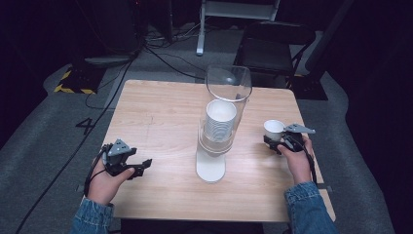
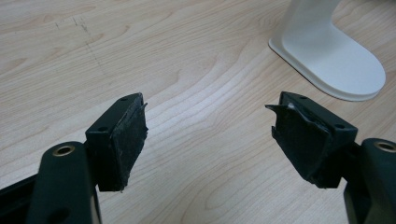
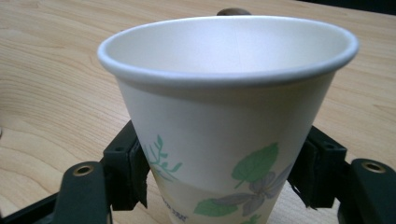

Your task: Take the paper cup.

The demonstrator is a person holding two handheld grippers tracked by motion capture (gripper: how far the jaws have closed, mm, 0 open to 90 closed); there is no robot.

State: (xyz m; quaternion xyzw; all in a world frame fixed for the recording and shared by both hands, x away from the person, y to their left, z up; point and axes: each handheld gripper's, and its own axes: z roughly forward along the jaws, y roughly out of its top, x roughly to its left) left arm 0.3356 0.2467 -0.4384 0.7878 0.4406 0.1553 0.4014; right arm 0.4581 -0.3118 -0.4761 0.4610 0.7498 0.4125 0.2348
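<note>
Right claw grips a paper cup.

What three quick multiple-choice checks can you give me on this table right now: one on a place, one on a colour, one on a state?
1. Where does the clear cup dispenser stand?
A. Mid-table, between the hands
B. At the left edge
C. On the floor

2. What colour are the leaves printed on the held paper cup?
A. Red
B. Green
C. Yellow

3. How is the left tool?
A. Shut on a cup
B. Shut on nothing
C. Open, nothing in it

A: the high view shows it on its white base at the table's middle.
B: green leaves show in the right gripper view, where the right tool clamps the cup.
C: its jaws stand apart over bare wood.
</note>
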